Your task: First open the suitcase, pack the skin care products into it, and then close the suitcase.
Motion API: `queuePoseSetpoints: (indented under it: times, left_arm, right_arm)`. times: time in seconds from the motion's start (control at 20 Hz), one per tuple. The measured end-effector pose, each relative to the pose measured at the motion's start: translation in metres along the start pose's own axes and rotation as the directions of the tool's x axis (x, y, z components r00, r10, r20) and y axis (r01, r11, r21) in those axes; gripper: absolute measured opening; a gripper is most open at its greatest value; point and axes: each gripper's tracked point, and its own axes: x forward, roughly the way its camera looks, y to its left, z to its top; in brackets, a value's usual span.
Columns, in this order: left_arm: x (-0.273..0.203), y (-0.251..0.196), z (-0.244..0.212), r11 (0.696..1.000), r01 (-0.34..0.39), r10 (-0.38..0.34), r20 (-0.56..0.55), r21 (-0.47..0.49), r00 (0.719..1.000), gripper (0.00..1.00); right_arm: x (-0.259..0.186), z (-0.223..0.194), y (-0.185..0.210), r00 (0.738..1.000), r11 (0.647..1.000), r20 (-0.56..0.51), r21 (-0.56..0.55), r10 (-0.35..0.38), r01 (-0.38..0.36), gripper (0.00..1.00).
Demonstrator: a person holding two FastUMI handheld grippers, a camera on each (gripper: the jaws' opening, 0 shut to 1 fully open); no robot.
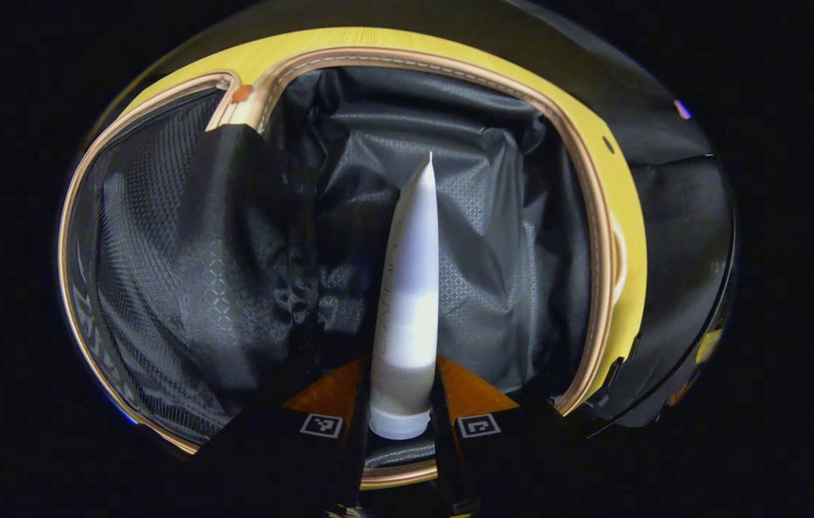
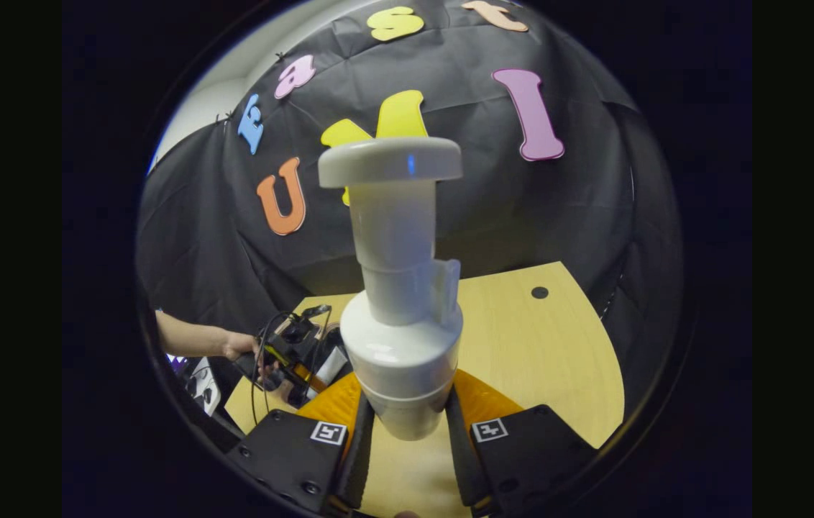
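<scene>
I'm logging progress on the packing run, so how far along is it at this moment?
Done: the suitcase lies open, its dark lining exposed. In hand: the left gripper is shut on a white tube held over the lining, and the right gripper is shut on a white pump bottle above the table. Left: setting both inside and closing the suitcase.

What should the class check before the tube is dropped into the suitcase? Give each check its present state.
1. Suitcase open: ok, its dark lining is exposed.
2. Left hand-held gripper shut on the white tube: ok.
3. Tube over the open compartment: ok.
4. Landing spot free of other products: cannot tell, folds hide part of the lining.
5. Right hand-held gripper shut on the pump bottle: ok.
6. Bottle above the wooden table, away from the left hand-held gripper: ok.
</scene>
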Motion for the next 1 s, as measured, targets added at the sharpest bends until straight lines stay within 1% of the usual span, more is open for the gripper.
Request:
queuePoseSetpoints:
  times: [0.05,0.1,0.15,0.2,0.25,0.3,0.35,0.4,0.45,0.5,0.55,0.6,0.65,0.7,0.75,0.8,0.85,0.9,1.0]
  left_arm:
    - [0.001,0.001,-0.004,1.000,-0.019,0.018,-0.021,-0.008,1.000,0.44]
    - [0.001,0.000,-0.008,1.000,-0.018,0.017,-0.030,-0.019,0.999,0.47]
    - [0.000,-0.002,-0.009,1.000,-0.005,0.004,-0.029,-0.030,1.000,0.48]
    - [-0.002,-0.006,-0.013,0.999,0.013,-0.015,-0.024,-0.049,1.000,0.62]
    - [-0.006,-0.011,-0.014,0.997,0.040,-0.040,-0.010,-0.072,0.999,0.57]
    - [-0.010,-0.015,-0.017,0.993,0.062,-0.061,0.006,-0.096,0.998,0.60]
    - [-0.018,-0.017,-0.019,0.991,0.075,-0.072,0.033,-0.111,0.997,0.67]
    - [-0.026,-0.018,-0.020,0.990,0.073,-0.065,0.068,-0.123,0.996,0.84]
    - [-0.035,-0.021,-0.019,0.989,0.074,-0.059,0.121,-0.129,0.991,0.87]
    - [-0.045,-0.024,-0.017,0.989,0.076,-0.051,0.187,-0.128,0.981,0.84]
    - [-0.057,-0.026,-0.016,0.990,0.069,-0.034,0.263,-0.124,0.964,0.96]
    - [-0.071,-0.025,-0.016,0.992,0.049,-0.007,0.338,-0.118,0.941,0.97]
    - [-0.084,-0.020,-0.016,0.994,0.013,0.035,0.410,-0.113,0.911,0.97]
    - [-0.087,-0.023,-0.017,0.994,-0.032,0.080,0.475,-0.108,0.877,0.99]
    - [-0.093,-0.024,-0.024,0.993,-0.066,0.108,0.514,-0.099,0.851,0.99]
    - [-0.091,-0.026,-0.034,0.990,-0.088,0.134,0.542,-0.111,0.830,0.99]
    - [-0.091,-0.030,-0.047,0.987,-0.090,0.148,0.553,-0.132,0.820,0.99]
    - [-0.091,-0.028,-0.059,0.985,-0.076,0.152,0.556,-0.157,0.817,0.98]
    - [-0.088,-0.021,-0.090,0.974,-0.022,0.146,0.555,-0.223,0.819,0.98]
  right_arm:
    - [0.003,-0.001,0.004,1.000,1.000,-0.010,-0.006,0.006,-0.006,0.46]
    - [0.006,-0.003,0.009,1.000,1.000,-0.025,-0.018,0.017,-0.017,0.44]
    - [0.009,-0.008,0.014,0.998,0.999,-0.052,-0.033,0.026,-0.028,0.46]
    - [0.011,-0.011,0.018,0.997,0.998,-0.071,-0.043,0.034,-0.037,0.46]
    - [0.015,-0.014,0.024,0.995,0.998,-0.085,-0.047,0.047,-0.051,0.46]
    - [0.018,-0.017,0.030,0.993,0.996,-0.100,-0.053,0.060,-0.065,0.46]
    - [0.023,-0.020,0.037,0.991,0.995,-0.115,-0.066,0.072,-0.080,0.46]
    - [0.028,-0.023,0.044,0.987,0.992,-0.134,-0.080,0.085,-0.096,0.46]
    - [0.035,-0.025,0.052,0.983,0.990,-0.154,-0.092,0.096,-0.111,0.46]
    - [0.042,-0.028,0.062,0.978,0.986,-0.179,-0.100,0.110,-0.130,0.46]
    - [0.053,-0.031,0.076,0.969,0.983,-0.206,-0.101,0.133,-0.156,0.46]
    - [0.063,-0.033,0.087,0.961,0.979,-0.232,-0.096,0.152,-0.178,0.46]
    - [0.075,-0.036,0.101,0.949,0.975,-0.264,-0.084,0.175,-0.204,0.46]
    - [0.090,-0.042,0.116,0.933,0.971,-0.297,-0.065,0.203,-0.231,0.46]
    - [0.106,-0.049,0.128,0.915,0.968,-0.336,-0.036,0.224,-0.250,0.46]
    - [0.124,-0.058,0.137,0.896,0.967,-0.377,-0.008,0.234,-0.255,0.46]
    - [0.139,-0.068,0.144,0.878,0.967,-0.416,0.009,0.235,-0.255,0.46]
    - [0.154,-0.081,0.151,0.863,0.969,-0.450,0.023,0.231,-0.247,0.46]
    - [0.176,-0.102,0.159,0.831,0.975,-0.516,0.043,0.209,-0.219,0.46]
